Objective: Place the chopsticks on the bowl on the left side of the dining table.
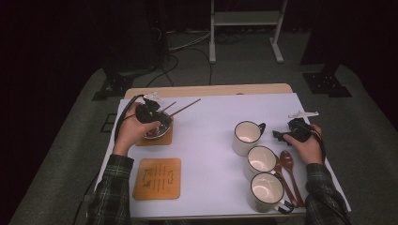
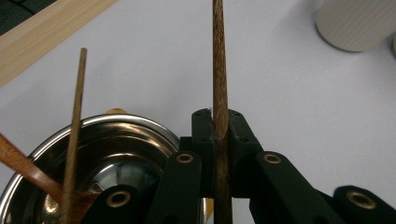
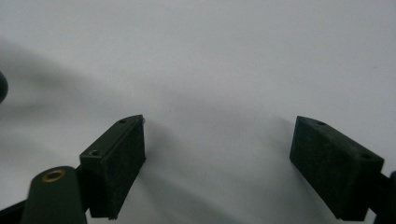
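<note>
1. Chopstick [image 2: 219, 93] is the piece in hand: the left gripper [image 2: 219, 128] is clamped tight on its shaft, over the right rim of the steel bowl [image 2: 116, 154], which sits on a wooden coaster [image 1: 155, 139] at about 9 o'clock on the worktop [image 1: 206, 140]. The grip is narrow and the stick is long, so I judge it could pivot between the pads and swing off line.
2. Second chopstick [image 2: 74, 130] and a wooden spoon [image 2: 28, 172] lean loose in the same bowl. A careless sweep of the held stick might knock them, and they could tip out or rattle the light bowl off its coaster.
3. Spare coaster [image 1: 157, 178] lies at 7 o'clock, near the left forearm; a dragging sleeve may shift it.
4. Three mugs [image 1: 260, 159] stand in a row at about 4 o'clock, close together, with two brown spoons [image 1: 288, 168] just beside them. A stick carried across low could strike a rim.
5. Right gripper [image 3: 219, 154] hovers low over bare worktop at 3 o'clock, jaws spread wide and holding nothing. It sits near the farthest mug's handle, so a stray move could nudge it.
</note>
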Action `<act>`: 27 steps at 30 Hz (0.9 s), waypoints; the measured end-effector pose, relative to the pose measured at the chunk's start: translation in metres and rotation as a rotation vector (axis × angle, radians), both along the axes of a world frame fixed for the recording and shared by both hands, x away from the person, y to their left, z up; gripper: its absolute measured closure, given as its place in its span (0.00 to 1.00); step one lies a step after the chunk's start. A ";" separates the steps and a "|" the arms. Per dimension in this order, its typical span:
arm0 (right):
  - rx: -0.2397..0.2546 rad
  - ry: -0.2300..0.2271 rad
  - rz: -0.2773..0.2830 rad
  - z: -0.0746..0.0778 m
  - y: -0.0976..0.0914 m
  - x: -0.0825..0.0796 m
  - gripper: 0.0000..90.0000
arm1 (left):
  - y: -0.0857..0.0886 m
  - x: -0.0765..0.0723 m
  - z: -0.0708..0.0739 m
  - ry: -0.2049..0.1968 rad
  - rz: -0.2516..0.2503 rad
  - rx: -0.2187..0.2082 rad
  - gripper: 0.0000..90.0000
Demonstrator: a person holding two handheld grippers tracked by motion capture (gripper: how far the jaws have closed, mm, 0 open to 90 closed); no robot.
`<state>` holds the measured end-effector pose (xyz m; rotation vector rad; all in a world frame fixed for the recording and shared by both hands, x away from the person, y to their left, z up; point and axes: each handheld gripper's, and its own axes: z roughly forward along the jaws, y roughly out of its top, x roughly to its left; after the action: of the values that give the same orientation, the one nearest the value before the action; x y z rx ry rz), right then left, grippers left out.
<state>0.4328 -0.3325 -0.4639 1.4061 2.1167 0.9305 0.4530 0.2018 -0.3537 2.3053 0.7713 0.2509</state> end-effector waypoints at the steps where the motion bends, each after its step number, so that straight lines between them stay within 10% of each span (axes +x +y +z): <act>1: -0.001 0.000 0.000 0.000 0.000 0.000 0.18 | 0.001 0.001 -0.001 0.000 0.003 0.000 0.93; 27: 0.002 -0.002 -0.001 0.000 0.000 0.000 0.18 | 0.042 0.018 -0.038 0.041 0.154 0.012 0.93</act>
<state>0.4325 -0.3325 -0.4643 1.4071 2.1140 0.9340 0.4714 0.2437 -0.3916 2.2714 0.9726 0.2784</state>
